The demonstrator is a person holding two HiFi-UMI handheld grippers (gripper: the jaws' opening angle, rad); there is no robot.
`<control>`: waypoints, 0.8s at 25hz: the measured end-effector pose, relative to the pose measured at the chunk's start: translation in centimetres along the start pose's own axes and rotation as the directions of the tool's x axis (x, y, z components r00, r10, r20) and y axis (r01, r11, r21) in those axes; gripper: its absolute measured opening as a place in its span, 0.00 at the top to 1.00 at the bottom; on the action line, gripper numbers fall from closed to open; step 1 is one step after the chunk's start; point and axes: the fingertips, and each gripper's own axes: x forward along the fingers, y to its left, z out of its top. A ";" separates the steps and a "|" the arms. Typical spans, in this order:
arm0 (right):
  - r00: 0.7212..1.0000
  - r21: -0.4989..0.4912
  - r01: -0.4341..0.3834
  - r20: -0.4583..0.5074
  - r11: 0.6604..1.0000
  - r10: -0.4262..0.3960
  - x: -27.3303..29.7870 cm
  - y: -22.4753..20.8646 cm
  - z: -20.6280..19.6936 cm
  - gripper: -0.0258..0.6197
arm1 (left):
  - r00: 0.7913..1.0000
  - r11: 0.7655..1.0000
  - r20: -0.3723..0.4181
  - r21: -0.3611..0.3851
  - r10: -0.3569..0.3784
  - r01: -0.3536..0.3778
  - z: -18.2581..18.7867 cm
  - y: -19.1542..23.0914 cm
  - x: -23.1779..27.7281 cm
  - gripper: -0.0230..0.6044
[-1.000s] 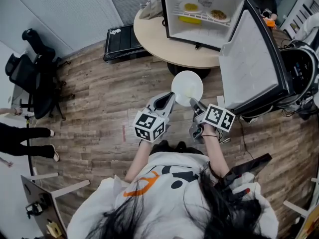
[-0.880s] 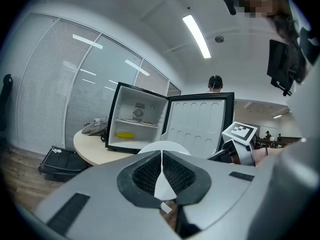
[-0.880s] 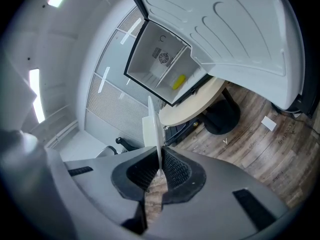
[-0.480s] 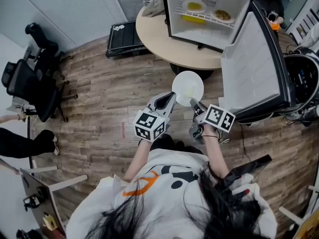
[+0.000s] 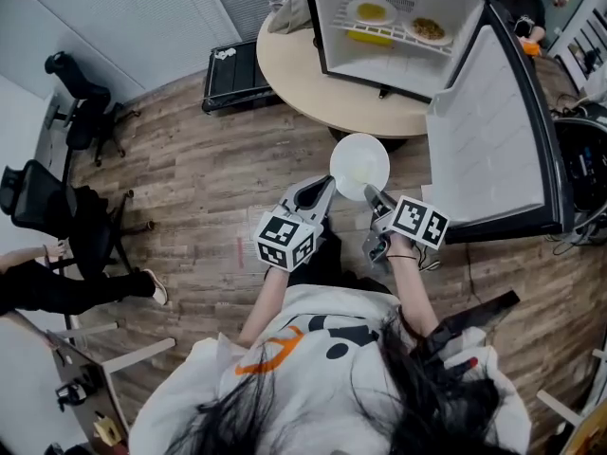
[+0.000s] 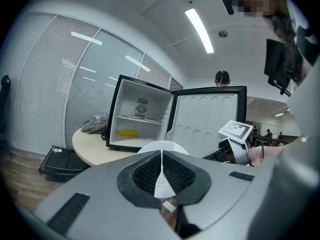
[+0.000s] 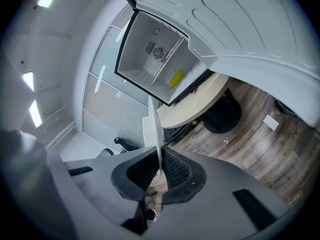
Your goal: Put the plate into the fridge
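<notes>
Plate (image 5: 359,164) in mid-air at centre of head view. Left gripper (image 5: 322,193) clamps rim at 7 o'clock, right gripper (image 5: 370,196) at 5 o'clock.

Hold plate level; advance both grippers together toward fridge (image 5: 379,60), 12 o'clock, on table (image 5: 294,74).

Open door (image 5: 493,131) at 2 o'clock: keep clear.

Upper shelf carries food plates (image 5: 429,28); lower bay probably free.

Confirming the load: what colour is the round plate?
The round plate is white; head view shows best.

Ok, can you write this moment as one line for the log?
plate: over floor, not yet in fridge | left gripper: shut on plate | right gripper: shut on plate | fridge door: open
</notes>
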 end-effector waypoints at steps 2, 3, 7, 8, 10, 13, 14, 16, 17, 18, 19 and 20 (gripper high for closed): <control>1.000 0.005 0.008 0.007 1.000 -0.008 0.9 -0.1 0.7 0.92 | 1.000 1.000 0.005 0.005 -0.021 0.021 0.4 0.7 0.9 0.95; 1.000 0.007 0.012 0.010 1.000 -0.012 1.4 -0.1 1.2 0.92 | 1.000 1.000 0.008 0.006 -0.029 0.028 0.6 1.1 1.5 0.95; 0.999 0.018 0.024 0.022 1.000 -0.024 3.7 0.3 2.8 0.92 | 0.999 0.999 0.003 0.012 -0.050 0.050 1.8 3.5 3.3 0.95; 0.999 0.022 0.026 0.028 0.999 -0.026 4.2 0.5 3.1 0.92 | 0.998 0.998 0.001 0.015 -0.058 0.058 2.0 4.0 3.6 0.95; 0.999 0.027 0.030 0.043 0.999 -0.031 4.9 1.0 3.4 0.92 | 0.997 0.997 0.007 0.020 -0.076 0.076 2.5 4.8 3.8 0.95; 0.997 0.031 0.037 0.065 0.999 -0.039 6.1 1.8 4.0 0.92 | 0.995 0.994 0.015 0.030 -0.101 0.100 3.4 6.3 4.0 0.95; 0.997 0.035 0.040 0.069 0.999 -0.043 6.7 2.0 4.3 0.92 | 0.994 0.994 0.014 0.031 -0.106 0.105 3.7 7.0 4.4 0.95; 0.996 0.047 0.049 0.072 0.998 -0.053 8.2 2.1 5.3 0.92 | 0.993 0.993 0.011 0.026 -0.114 0.113 4.3 8.7 5.6 0.95; 0.996 0.053 0.054 0.073 0.997 -0.058 8.9 2.2 5.9 0.92 | 0.993 0.993 0.010 0.022 -0.118 0.117 4.6 9.5 6.2 0.95; 0.995 0.058 0.059 0.076 0.997 -0.063 9.6 2.2 6.4 0.92 | 0.993 0.992 0.009 0.021 -0.122 0.121 4.9 10.3 6.8 0.95; 0.995 0.062 0.063 0.079 0.996 -0.067 10.3 2.3 6.9 0.92 | 0.992 0.992 0.008 0.021 -0.126 0.126 5.2 11.0 7.3 0.95; 0.994 0.066 0.066 0.083 0.996 -0.071 10.8 2.4 7.2 0.92 | 0.991 0.991 0.006 0.021 -0.131 0.131 5.4 11.7 7.8 0.95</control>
